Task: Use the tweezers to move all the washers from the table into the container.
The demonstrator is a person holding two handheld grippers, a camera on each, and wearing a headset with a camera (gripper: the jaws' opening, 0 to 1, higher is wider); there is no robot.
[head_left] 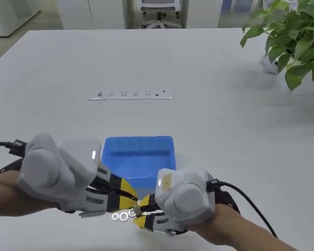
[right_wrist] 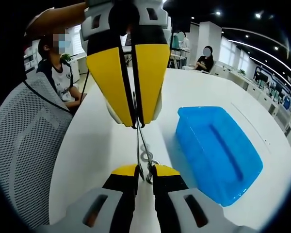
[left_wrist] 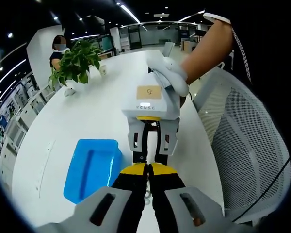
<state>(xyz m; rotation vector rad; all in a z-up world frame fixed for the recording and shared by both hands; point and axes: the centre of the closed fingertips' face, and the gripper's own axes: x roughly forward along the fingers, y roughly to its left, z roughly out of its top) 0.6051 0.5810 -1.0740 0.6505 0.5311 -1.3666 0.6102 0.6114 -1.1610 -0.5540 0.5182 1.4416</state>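
The blue container [head_left: 138, 140] stands on the white table just beyond both grippers. Three small metal washers [head_left: 123, 215] lie in a row on the table at the near edge, under the gripper tips. My left gripper [head_left: 130, 197] and right gripper [head_left: 141, 212] meet tip to tip above them. In the right gripper view, thin silver tweezers [right_wrist: 139, 141] run from the left gripper [right_wrist: 136, 124], shut on their far end, down into my right gripper [right_wrist: 144, 172], which is shut on them, with washers [right_wrist: 147, 158] just beside. The container [right_wrist: 203, 179] lies to the right there.
A white power strip [head_left: 131, 94] lies flat mid-table beyond the container. A leafy potted plant [head_left: 293, 36] stands at the far right. A grey mesh chair [left_wrist: 247, 145] is close behind the near table edge. People sit in the background [right_wrist: 58, 73].
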